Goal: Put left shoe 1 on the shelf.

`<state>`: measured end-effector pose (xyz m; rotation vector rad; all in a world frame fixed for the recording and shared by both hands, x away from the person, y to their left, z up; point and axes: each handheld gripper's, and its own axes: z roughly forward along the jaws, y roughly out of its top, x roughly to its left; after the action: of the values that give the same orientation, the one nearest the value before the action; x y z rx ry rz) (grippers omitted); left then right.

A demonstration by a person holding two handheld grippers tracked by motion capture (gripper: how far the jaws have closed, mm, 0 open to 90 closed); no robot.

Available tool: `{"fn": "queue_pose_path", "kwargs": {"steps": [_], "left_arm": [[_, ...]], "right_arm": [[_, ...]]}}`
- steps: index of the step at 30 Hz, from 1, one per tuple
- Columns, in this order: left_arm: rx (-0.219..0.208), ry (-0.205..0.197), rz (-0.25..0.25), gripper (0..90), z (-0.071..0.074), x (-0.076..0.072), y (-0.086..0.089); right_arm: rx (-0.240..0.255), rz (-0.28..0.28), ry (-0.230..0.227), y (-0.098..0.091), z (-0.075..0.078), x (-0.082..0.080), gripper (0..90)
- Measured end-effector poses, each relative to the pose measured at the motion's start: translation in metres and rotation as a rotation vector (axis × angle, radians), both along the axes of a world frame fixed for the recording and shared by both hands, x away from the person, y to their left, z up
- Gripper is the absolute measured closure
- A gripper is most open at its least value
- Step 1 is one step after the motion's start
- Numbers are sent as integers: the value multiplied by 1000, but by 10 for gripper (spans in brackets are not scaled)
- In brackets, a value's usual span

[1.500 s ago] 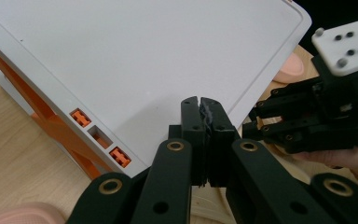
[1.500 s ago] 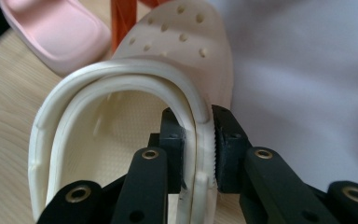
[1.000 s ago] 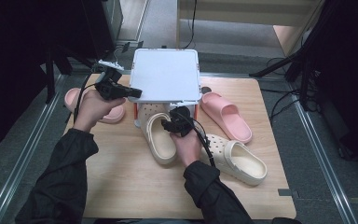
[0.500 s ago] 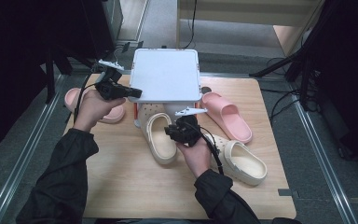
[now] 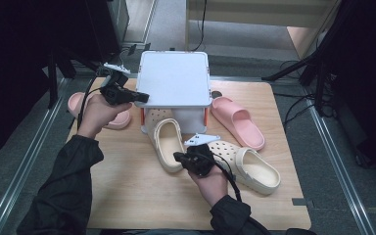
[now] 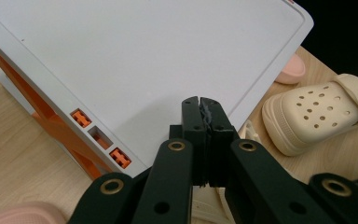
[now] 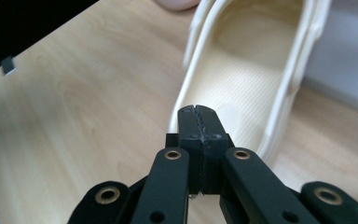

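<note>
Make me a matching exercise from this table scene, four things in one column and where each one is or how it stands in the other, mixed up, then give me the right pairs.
Things:
1. white lid
2. right gripper
3. left gripper
4. pink slide on the right

Places or states:
A. jaws shut, at the left edge of the lid
B. lies on the table to the right of the box
C. rests tilted on top of the box
D. jaws shut with nothing between them, at the heel of a cream clog

Pairs: 1-C, 2-D, 3-A, 4-B
</note>
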<state>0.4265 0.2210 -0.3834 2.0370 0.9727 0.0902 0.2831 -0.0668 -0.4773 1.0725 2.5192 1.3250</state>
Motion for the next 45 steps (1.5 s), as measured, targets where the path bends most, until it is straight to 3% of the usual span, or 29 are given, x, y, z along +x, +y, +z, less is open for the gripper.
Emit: {"fn": "queue_pose_path", "kwargs": {"steps": [8, 16, 18, 19, 21, 25, 34, 41, 43, 45], "left_arm": [[-10, -4, 0, 893, -1, -1, 1], [-4, -8, 4, 893, -1, -1, 0], [-2, -5, 2, 894, -1, -1, 0], [-2, -5, 2, 894, -1, -1, 0], [-3, -5, 4, 894, -1, -1, 0], [-4, -4, 4, 894, -1, -1, 0], [-4, -1, 6, 893, -1, -1, 0], [0, -6, 6, 893, 0, -1, -1], [-3, -3, 7, 893, -1, -1, -1], [-3, -4, 6, 893, -1, -1, 0]], "right_arm": [[-14, 60, 30, -5, -24, -23, 900], [-75, 40, 44, -5, -41, -18, 900], [-80, 32, 52, -3, -44, -15, 900], [-44, 30, 99, -2, -47, -9, 900], [-35, 33, 103, 2, -47, -7, 900], [-54, 41, 88, 9, -45, -6, 900], [-40, 58, 32, 28, -33, 9, 900], [-56, 36, 38, 41, -30, 35, 900], [-40, 34, 56, 46, -31, 46, 900], [-43, 32, 45, 49, -31, 51, 900]]}}
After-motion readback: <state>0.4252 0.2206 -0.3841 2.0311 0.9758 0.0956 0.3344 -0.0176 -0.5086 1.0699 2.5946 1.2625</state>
